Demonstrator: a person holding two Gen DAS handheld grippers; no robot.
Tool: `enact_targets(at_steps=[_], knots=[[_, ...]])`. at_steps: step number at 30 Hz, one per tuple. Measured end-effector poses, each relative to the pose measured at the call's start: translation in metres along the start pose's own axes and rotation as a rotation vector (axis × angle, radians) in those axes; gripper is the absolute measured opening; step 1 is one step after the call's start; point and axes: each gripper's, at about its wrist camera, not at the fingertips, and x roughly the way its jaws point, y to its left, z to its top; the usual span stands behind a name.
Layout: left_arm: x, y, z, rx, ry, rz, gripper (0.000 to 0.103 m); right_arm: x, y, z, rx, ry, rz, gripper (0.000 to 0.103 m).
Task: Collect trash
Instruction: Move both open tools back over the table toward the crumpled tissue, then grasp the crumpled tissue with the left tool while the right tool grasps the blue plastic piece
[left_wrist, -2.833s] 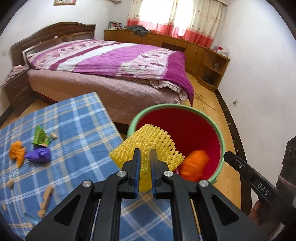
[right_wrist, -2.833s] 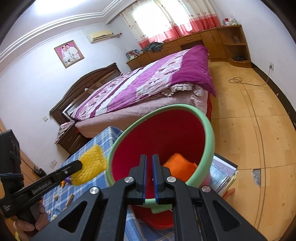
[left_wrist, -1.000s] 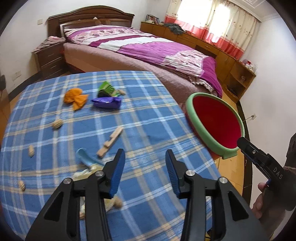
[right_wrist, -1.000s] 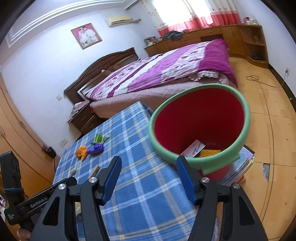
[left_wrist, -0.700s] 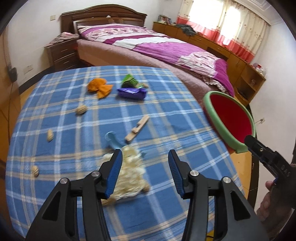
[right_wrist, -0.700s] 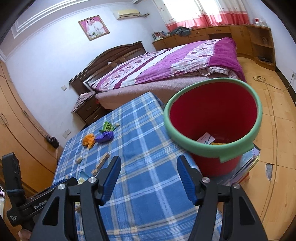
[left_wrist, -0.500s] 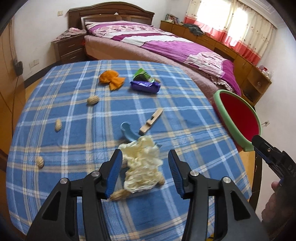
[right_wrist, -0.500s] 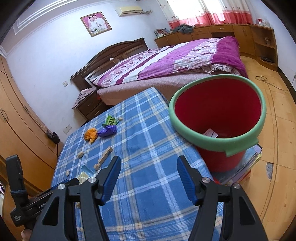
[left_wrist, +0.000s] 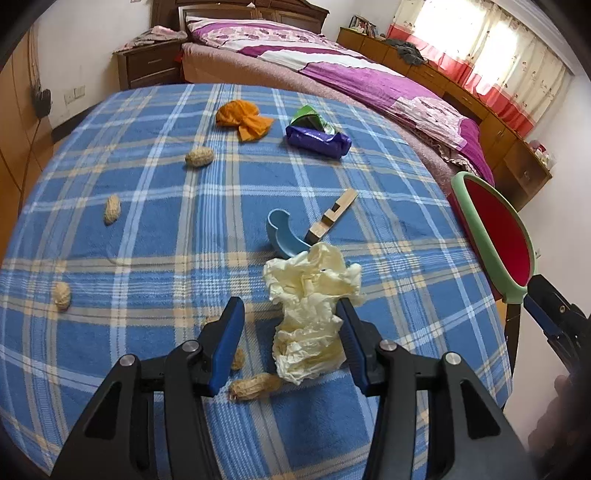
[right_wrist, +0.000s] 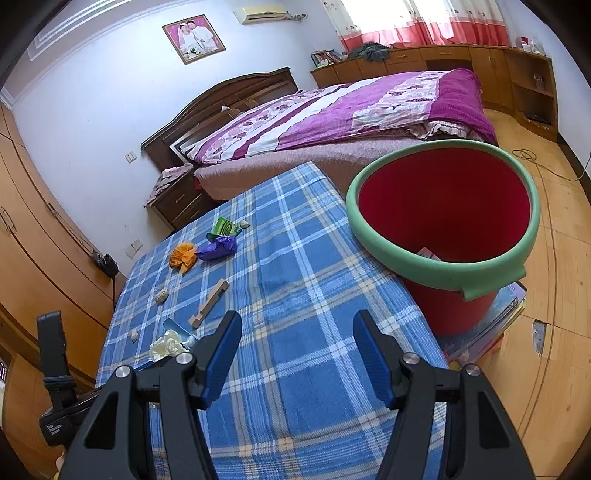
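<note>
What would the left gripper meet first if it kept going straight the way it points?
Most likely the crumpled paper, lying between the open left gripper fingers, nearer the right one. A peanut lies just beside it; depth is unclear.

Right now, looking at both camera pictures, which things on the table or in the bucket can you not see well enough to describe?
- Bucket: in the right wrist view its near rim hides the bottom; only a paper corner shows.
- Bucket, left wrist view: seen nearly edge-on, so nothing inside shows.
- Peanut: left wrist view, half behind the left gripper.
- Crumpled paper: right wrist view, small and partly behind the right gripper.
</note>
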Motion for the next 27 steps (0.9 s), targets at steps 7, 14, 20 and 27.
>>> enact_targets(at_steps=[7, 14, 20, 27], knots=[[0.006, -0.001, -0.002, 0.008, 0.0, -0.023, 0.051, 0.004, -0.001, -0.002, 0.003, 0.008, -0.001, 0.066], [0.003, -0.005, -0.003, 0.026, -0.024, -0.057, 0.029, 0.006, -0.003, -0.005, 0.006, 0.017, 0.0, 0.066], [-0.009, 0.0, -0.001, 0.007, -0.052, -0.089, 0.026, 0.007, -0.003, -0.005, 0.003, 0.019, 0.001, 0.066], [-0.037, 0.008, 0.008, 0.007, -0.131, -0.082, 0.026, 0.011, 0.007, -0.008, -0.022, 0.031, 0.004, 0.066]])
